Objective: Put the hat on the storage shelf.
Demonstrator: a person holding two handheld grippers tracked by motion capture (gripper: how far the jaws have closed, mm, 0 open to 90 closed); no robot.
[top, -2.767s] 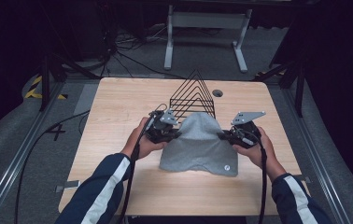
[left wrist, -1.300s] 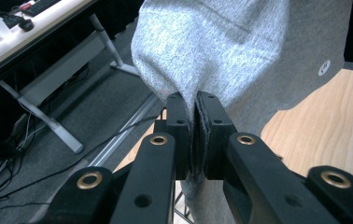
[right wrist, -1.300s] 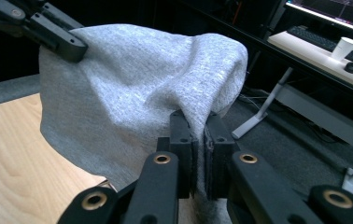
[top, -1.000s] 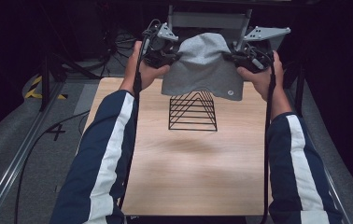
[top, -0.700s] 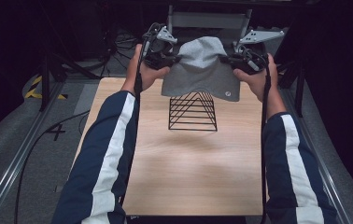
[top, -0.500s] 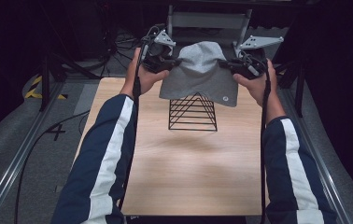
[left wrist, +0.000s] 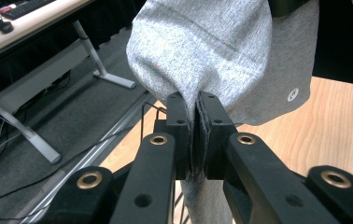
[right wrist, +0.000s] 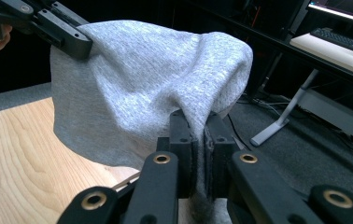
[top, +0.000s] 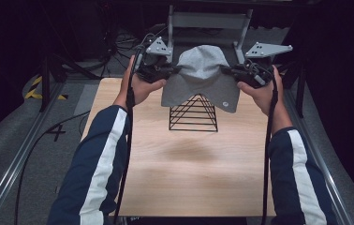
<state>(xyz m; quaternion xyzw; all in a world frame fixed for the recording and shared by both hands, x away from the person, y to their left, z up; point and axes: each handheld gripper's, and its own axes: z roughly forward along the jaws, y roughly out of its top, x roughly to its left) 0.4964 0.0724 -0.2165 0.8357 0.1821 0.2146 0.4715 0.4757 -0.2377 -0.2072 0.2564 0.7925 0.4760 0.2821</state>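
A grey cloth garment [top: 201,77] with a small round white logo hangs in the air over the far part of the table. My left gripper [top: 171,69] is shut on its left edge and my right gripper [top: 227,70] is shut on its right edge. Below it stands a black wire rack [top: 194,115] shaped like a row of triangles, and the cloth's lower edge covers the rack's peak. In the left gripper view my left gripper [left wrist: 197,105] pinches the grey cloth [left wrist: 212,51]. In the right gripper view my right gripper [right wrist: 199,122] clamps the grey cloth [right wrist: 137,88].
The wooden table [top: 189,168] has free room in front of the rack. Metal rails [top: 20,159] run along both sides. Beyond the far edge stand a grey desk frame [top: 208,21] and cables on the floor.
Both hands have brought the stretched cloth down and a little nearer, so it now drapes over the top of the wire rack. Both grips stay unchanged.
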